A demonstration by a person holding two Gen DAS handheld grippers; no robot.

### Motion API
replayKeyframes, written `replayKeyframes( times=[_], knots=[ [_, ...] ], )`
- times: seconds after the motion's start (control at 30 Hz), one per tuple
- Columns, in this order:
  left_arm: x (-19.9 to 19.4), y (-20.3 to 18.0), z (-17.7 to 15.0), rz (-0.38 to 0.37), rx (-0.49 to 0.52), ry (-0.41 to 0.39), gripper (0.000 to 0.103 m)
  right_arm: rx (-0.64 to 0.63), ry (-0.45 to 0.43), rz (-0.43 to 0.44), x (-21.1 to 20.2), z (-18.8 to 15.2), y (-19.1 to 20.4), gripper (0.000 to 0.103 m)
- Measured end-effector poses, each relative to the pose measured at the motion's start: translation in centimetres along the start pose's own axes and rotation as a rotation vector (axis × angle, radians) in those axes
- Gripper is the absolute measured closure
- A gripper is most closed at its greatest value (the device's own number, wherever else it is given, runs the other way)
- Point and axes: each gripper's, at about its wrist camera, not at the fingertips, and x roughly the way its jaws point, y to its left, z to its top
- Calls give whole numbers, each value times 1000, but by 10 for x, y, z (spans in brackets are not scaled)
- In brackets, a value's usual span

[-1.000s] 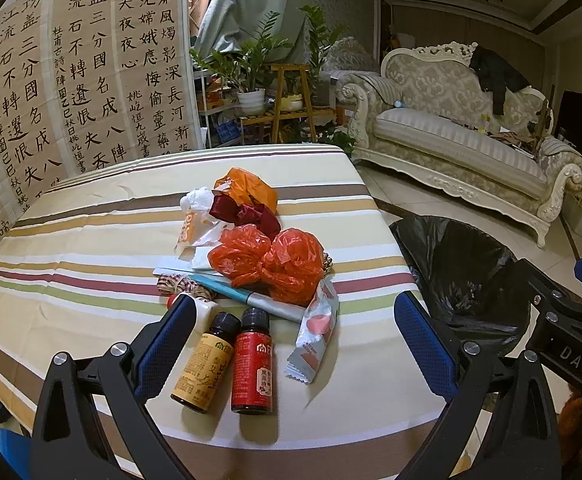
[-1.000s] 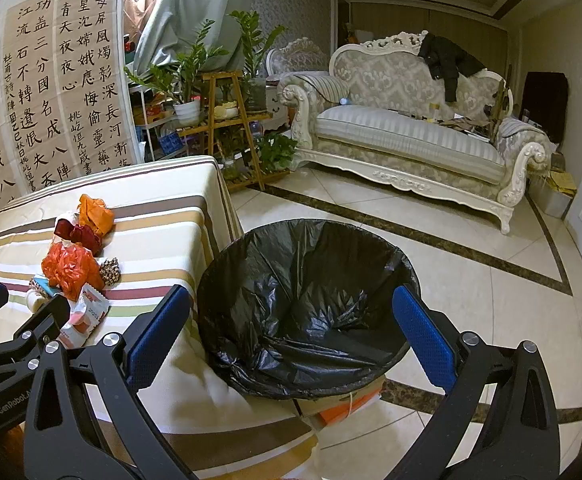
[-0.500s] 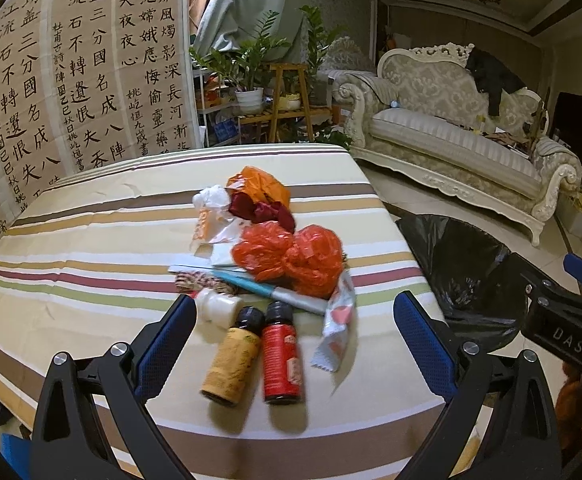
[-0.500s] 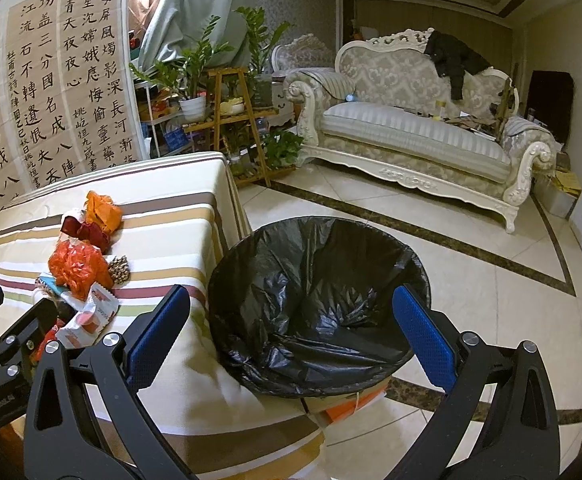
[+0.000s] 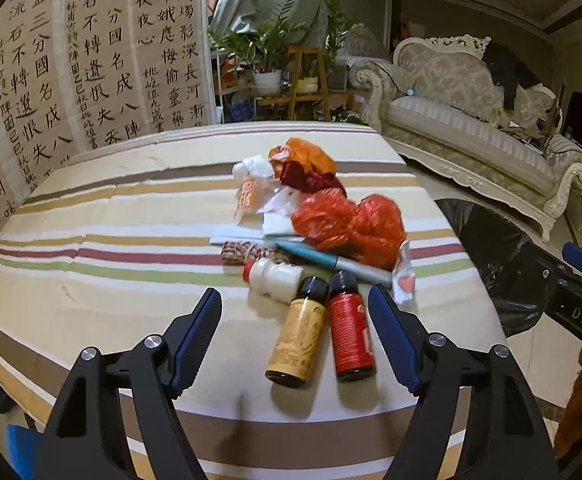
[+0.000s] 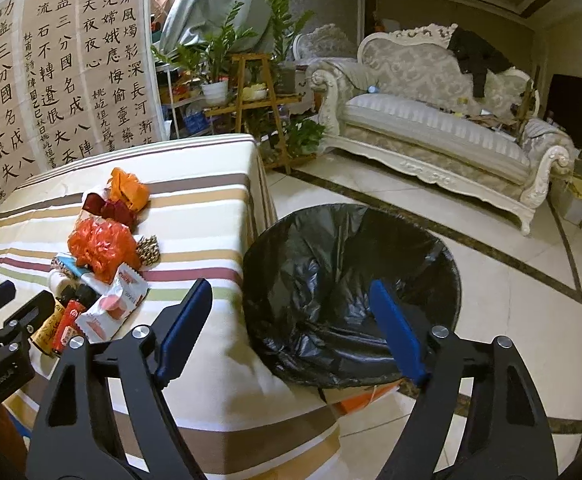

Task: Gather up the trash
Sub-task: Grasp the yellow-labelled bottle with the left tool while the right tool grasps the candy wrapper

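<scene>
Striped cloth in cream, brown, ochre and maroon covers the counter [image 5: 91, 216] on which we see the trash gathered in one cluster. Nearest the left gripper [image 5: 295, 320] lie two small bottles side by side, one yellow-labelled [image 5: 297, 340] and one red-labelled [image 5: 351, 336], both on their sides with dark caps pointing away. Just beyond them we note a small white bottle [image 5: 275, 276], a teal pen [image 5: 331, 260], a snack wrapper [image 5: 405, 276], a crumpled red plastic bag [image 5: 351, 224] and an orange bag [image 5: 307, 154]. The left fingers [image 5: 197, 332] are spread and closing, hovering short of the bottles with nothing pinched. The right gripper [image 6: 291, 320] hangs above the black-lined trash bin [image 6: 351, 264], which stands on the floor just beside the counter's edge; its fingers [image 6: 397, 328] are likewise spread, closing, and empty.
</scene>
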Motion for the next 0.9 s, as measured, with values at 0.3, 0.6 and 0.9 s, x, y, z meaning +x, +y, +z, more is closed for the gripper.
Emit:
replayKeyframes(
  times=[0.3,0.6,0.9],
  knots=[
    [10,12,-9,26,15,44,45,1,13,16,3,-1,0,24],
    [18,6,-11,-1,46,70,55,-7,25,34,3,-1,5,25],
    [15,2,-14,-75,44,68,78,-30,42,57,4,-4,16,33]
  ],
)
